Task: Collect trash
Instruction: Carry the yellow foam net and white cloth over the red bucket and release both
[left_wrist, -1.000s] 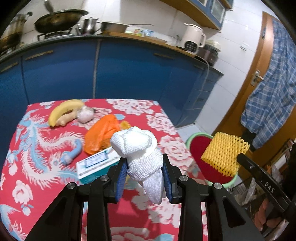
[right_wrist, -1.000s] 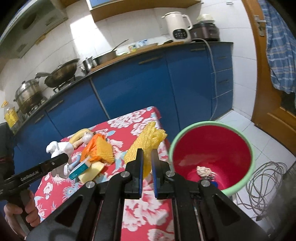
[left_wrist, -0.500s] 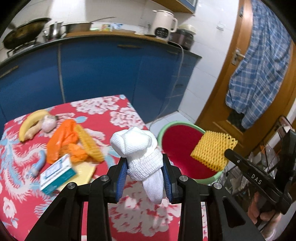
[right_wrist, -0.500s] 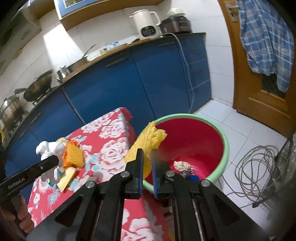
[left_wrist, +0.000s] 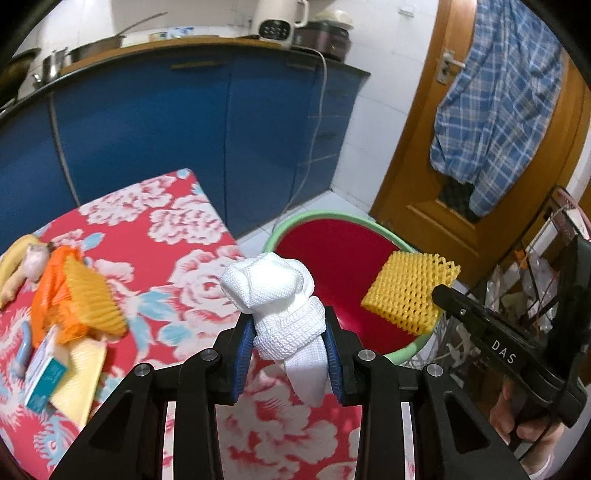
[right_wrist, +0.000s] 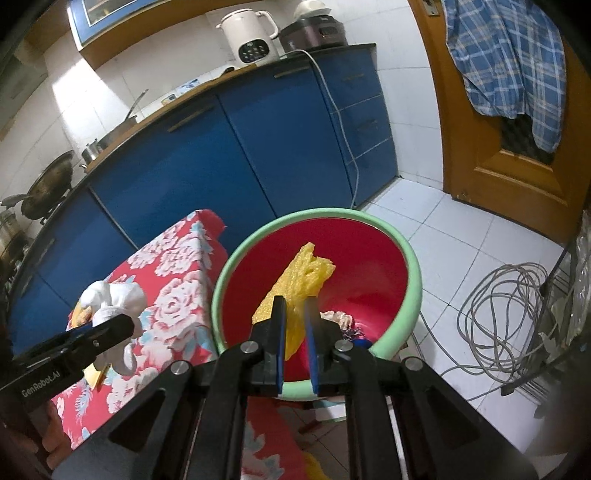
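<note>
Left wrist view: the left gripper (left_wrist: 290, 354) has its fingers clamped on a white foam-net wad (left_wrist: 280, 295) at lower centre, over the edge of the floral surface (left_wrist: 177, 236), short of the red bin (left_wrist: 332, 243) at centre right. Right wrist view: the right gripper (right_wrist: 295, 350) has just been opening, its fingers parted around the yellow foam net (right_wrist: 299, 284), which sits between them above the bin's mouth. Judgement: the drop-off step is in hand; next, the right must spread fully to release, and the left must carry over the rim.
</note>
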